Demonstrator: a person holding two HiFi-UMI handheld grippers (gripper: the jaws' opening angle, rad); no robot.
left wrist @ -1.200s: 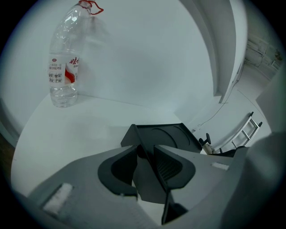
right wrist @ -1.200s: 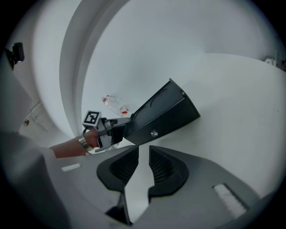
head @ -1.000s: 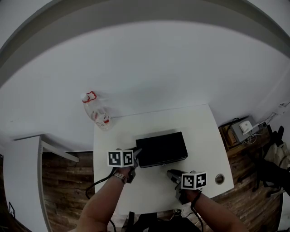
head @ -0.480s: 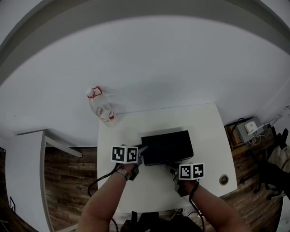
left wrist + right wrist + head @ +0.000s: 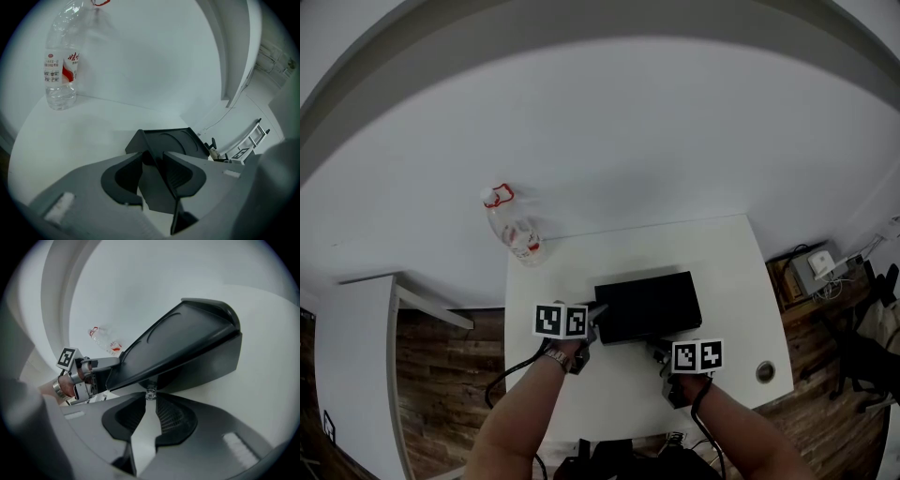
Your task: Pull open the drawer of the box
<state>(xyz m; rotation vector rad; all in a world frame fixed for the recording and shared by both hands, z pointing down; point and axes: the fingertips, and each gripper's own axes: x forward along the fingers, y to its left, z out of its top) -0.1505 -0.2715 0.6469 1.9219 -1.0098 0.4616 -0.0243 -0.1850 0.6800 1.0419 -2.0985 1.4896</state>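
A black box (image 5: pixel 647 306) lies in the middle of the white table (image 5: pixel 722 272). My left gripper (image 5: pixel 592 317) is at the box's near left corner. In the left gripper view that corner of the box (image 5: pixel 164 140) fills the gap of the left gripper (image 5: pixel 153 157) and touches both pads while the jaws are opening. My right gripper (image 5: pixel 659 347) is at the box's front face. Its jaws are closing, with the drawer's small clear knob (image 5: pixel 150 393) right at the tips of the right gripper (image 5: pixel 150 398); I see no pad pressing on it. The drawer looks closed.
A clear water bottle (image 5: pixel 517 234) with a red label stands at the table's far left corner, also visible as the bottle (image 5: pixel 61 75). A round cable hole (image 5: pixel 765 372) is near the front right corner. A white shelf (image 5: pixel 366 309) stands left of the table; floor clutter (image 5: pixel 811 267) lies on the right.
The right gripper has moved forward from the open table up to the box's front face and its knob. The left gripper has stayed at the box's left corner.
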